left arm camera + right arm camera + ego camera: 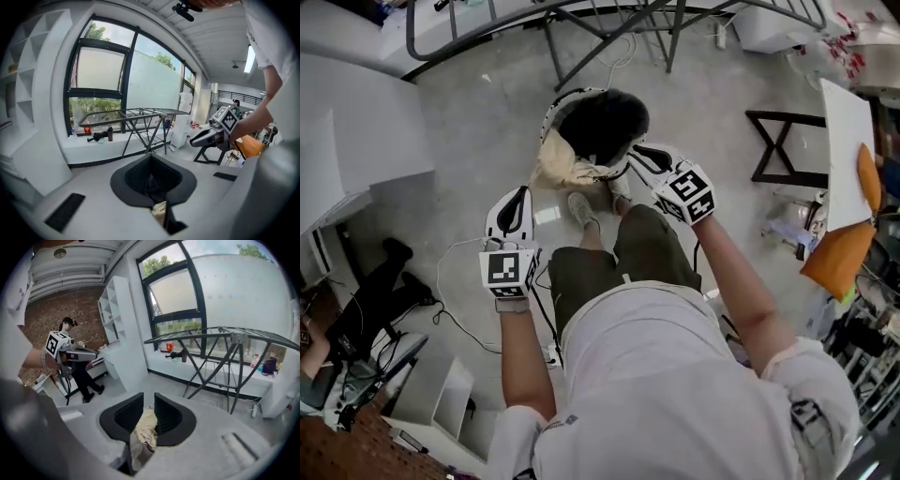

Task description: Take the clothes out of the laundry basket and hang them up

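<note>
The laundry basket point(555, 105) stands on the floor ahead of my feet, dark inside. A beige garment point(565, 166) hangs over its near rim. My right gripper point(630, 161) reaches down beside that garment's right end. In the right gripper view its jaws point(149, 401) stand slightly apart, and the beige garment point(143, 434) shows through the gap; I cannot tell if it touches the pads. My left gripper point(516, 208) hovers lower left of the basket, jaws shut point(151, 157) with nothing gripped. A scrap of beige garment point(159, 208) shows below them.
A metal drying rack point(609, 17) stands beyond the basket, by the window point(140, 115) point(225, 336). White shelving point(356, 131) is at the left, a black folding stand point(783, 150) at the right. Cables point(455, 281) trail across the floor. A person in black point(79, 376) stands by the shelves.
</note>
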A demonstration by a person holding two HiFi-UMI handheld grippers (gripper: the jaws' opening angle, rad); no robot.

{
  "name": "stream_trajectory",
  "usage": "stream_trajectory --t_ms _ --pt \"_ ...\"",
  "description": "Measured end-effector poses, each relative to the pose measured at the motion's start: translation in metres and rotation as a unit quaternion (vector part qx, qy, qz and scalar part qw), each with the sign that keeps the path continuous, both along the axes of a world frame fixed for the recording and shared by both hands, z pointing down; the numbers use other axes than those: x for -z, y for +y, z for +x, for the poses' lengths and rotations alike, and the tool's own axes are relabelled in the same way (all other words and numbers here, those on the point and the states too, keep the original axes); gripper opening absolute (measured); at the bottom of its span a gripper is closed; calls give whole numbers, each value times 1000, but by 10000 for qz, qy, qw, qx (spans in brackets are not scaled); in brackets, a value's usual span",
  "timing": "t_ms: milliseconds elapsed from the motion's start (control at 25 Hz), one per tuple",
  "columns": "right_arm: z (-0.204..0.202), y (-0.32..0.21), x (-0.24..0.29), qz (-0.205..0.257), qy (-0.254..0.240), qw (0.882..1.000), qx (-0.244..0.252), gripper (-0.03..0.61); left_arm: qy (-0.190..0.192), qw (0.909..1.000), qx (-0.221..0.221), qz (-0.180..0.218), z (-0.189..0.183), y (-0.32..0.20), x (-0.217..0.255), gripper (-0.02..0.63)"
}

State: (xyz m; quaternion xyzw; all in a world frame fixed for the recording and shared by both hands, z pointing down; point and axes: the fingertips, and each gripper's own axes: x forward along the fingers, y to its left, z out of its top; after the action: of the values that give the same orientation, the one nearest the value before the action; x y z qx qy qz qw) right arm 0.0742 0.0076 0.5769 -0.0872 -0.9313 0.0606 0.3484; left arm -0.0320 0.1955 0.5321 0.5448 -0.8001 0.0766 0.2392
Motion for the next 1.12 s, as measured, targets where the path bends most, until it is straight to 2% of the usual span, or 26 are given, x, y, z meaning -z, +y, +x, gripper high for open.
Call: stream_trajectory --t_ms 120,240,560,720,920,1120 --pt "-18 7 -51 -105 393 9983 416 66 105 9993 273 -245 -11 13 -24 0" --pt "-23 22 -89 -242 687 9932 913 78 267 9962 685 -462 -3 32 -41 0" --pt "-8 56 -234 -408 1818 9630 1948 124 682 9789 1676 -952 22 74 -96 2" --pt "-9 56 -295 -352 2229 9528 2032 133 873 9740 1851 -974 25 85 -123 2" --pt "-3 64 -372 -323 2715 9350 2259 145 1053 9640 2121 -1211 46 108 -155 2" --pt "3 66 -420 -306 3116 9201 2352 161 1205 9593 2208 -1286 56 118 -174 2"
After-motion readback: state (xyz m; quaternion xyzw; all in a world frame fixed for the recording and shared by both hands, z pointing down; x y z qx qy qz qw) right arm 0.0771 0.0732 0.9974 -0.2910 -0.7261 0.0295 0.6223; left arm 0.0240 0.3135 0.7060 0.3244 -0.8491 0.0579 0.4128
